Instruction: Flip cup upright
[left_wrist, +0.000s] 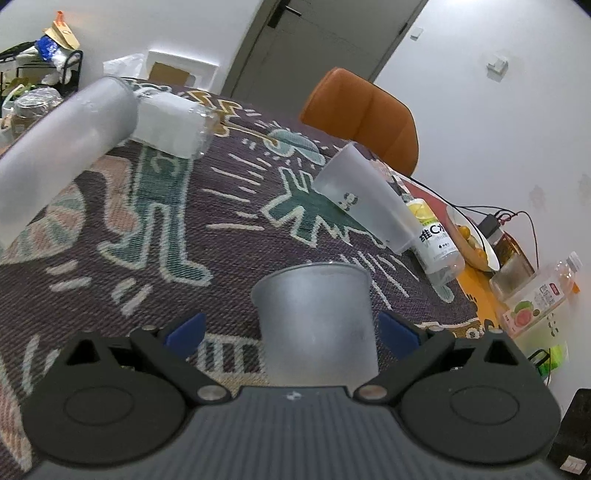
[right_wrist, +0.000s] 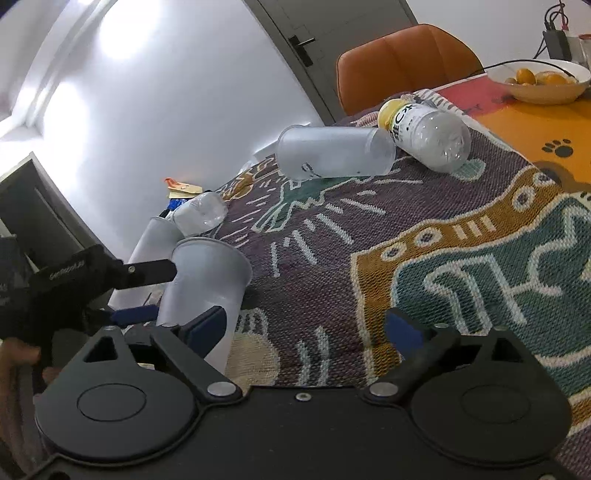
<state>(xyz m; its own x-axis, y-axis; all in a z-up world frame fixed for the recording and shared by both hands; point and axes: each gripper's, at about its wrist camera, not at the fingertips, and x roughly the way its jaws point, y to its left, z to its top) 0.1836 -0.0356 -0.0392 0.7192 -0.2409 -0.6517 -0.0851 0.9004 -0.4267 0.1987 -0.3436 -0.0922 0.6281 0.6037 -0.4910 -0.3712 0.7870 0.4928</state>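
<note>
The left gripper (left_wrist: 291, 328) stands open around the frosted cup (left_wrist: 317, 321), not pinching, so any nudge could topple it.

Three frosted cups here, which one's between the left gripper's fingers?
The upright cup, mouth up, between the open left gripper. The panda-print cup and the far-left cup lie on their sides.

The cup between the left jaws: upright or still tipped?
Upright. The cup stands on the tablecloth with its open rim on top, in both views. The left gripper is open around it, jaws apart from its sides.
</note>
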